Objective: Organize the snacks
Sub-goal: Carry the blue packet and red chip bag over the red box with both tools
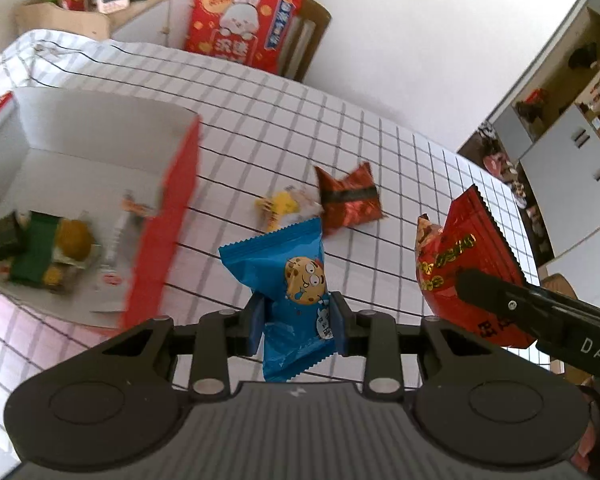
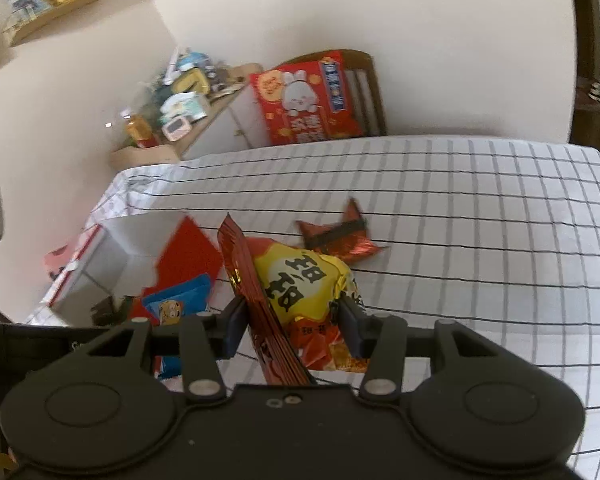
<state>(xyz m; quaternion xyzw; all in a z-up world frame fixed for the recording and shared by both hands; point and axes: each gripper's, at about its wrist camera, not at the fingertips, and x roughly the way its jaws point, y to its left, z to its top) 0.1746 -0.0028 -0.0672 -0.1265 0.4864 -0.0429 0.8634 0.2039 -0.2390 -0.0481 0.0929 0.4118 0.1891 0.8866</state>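
- Done: several snacks already lie in the red-sided box (image 1: 168, 216).
- Left gripper (image 1: 296, 320) fingers pinch a blue cookie packet (image 1: 284, 272); right gripper (image 2: 292, 324) fingers pinch a red-and-yellow packet (image 2: 300, 284), both above the bench (image 1: 380, 152).
- Left: a dark-red packet (image 1: 348, 200) and a yellow packet (image 1: 284, 206) on the bench.

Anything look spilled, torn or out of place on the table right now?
Nothing is spilled or torn. Two snacks still lie loose on the checked tablecloth outside the box: a dark red packet and a small yellow one beside it. Both grippers hold packets in the air.

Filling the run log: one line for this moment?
left gripper: holds blue cookie pack | right gripper: holds red-yellow snack bag | box: open
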